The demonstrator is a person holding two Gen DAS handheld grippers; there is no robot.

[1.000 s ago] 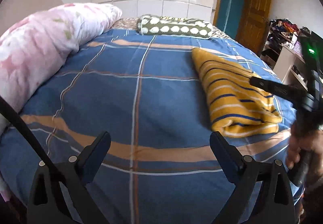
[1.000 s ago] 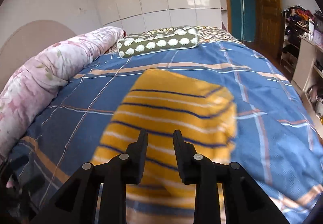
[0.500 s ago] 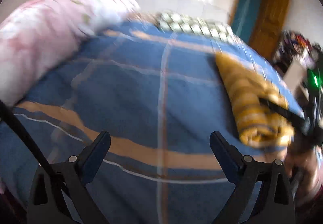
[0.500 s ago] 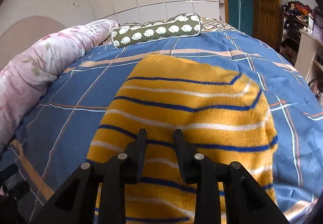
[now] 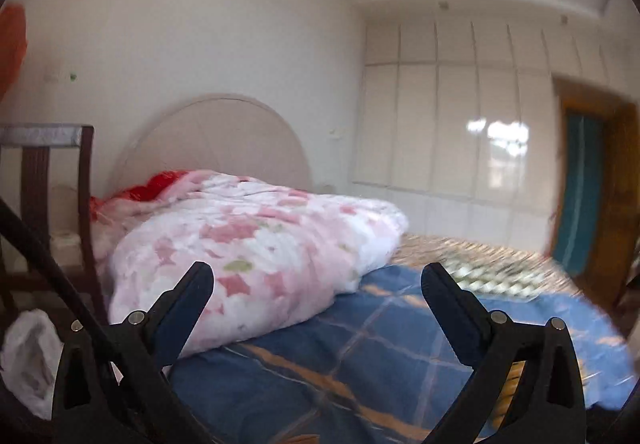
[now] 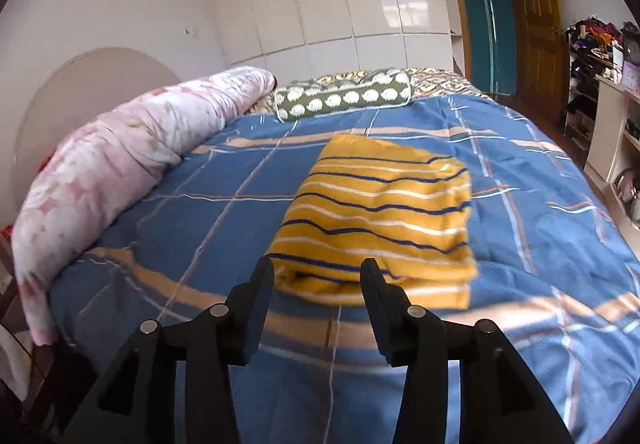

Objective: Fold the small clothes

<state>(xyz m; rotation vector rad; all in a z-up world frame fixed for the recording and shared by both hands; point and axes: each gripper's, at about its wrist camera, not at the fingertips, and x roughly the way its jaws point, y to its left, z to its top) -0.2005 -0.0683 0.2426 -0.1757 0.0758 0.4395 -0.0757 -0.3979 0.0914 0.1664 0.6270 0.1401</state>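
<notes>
A folded yellow garment with blue and white stripes (image 6: 380, 215) lies flat on the blue checked bedspread (image 6: 192, 228), right of the middle of the bed. My right gripper (image 6: 318, 276) hovers just in front of the garment's near edge; its jaws are opening and nothing is between them. In the left wrist view my left gripper (image 5: 318, 284) stands wide open and empty, raised and pointing nearly level toward the head of the bed. A small yellow sliver of the garment (image 5: 508, 392) peeks out behind its right finger.
A rolled pink floral duvet (image 6: 112, 163) lies along the bed's left side, also large in the left wrist view (image 5: 256, 244). A green patterned bolster (image 6: 344, 95) lies at the far end. A dark wooden chair (image 5: 48, 203) stands left; shelves (image 6: 600, 103) stand right.
My right gripper let go of the garment, spread its fingers and pulled back. My left gripper swung up and to the left, from the bedspread toward the duvet and headboard.
</notes>
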